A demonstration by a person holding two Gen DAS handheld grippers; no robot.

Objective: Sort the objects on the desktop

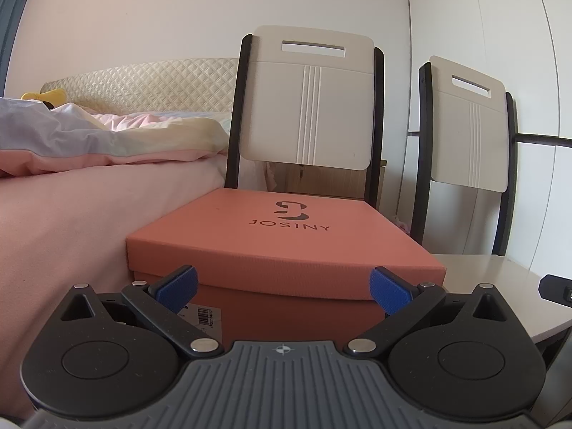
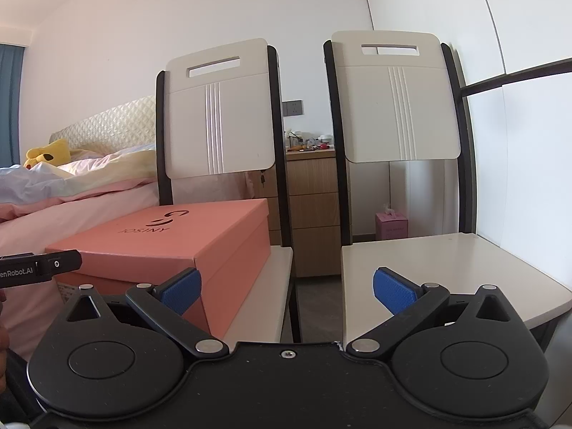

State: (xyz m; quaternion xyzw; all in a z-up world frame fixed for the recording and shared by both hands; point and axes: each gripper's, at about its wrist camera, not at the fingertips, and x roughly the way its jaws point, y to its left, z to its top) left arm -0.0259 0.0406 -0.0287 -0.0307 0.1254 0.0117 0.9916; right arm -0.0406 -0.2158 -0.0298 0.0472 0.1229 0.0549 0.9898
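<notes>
While both tools gaped apart, the left tool [image 1: 283, 290] faced the JOSINY shoebox [image 1: 282, 239]. The right tool [image 2: 285, 291] hung near, between the two chairs' seats.

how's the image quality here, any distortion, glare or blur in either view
Left wrist view: strong fisheye bowing on the wardrobe edges and dark corner vignette; the orange shoebox is sharp, lit by soft daylight, no glare. Right wrist view: same curving of the chair backs, even light; the far nightstand clutter is too small to read.
</notes>
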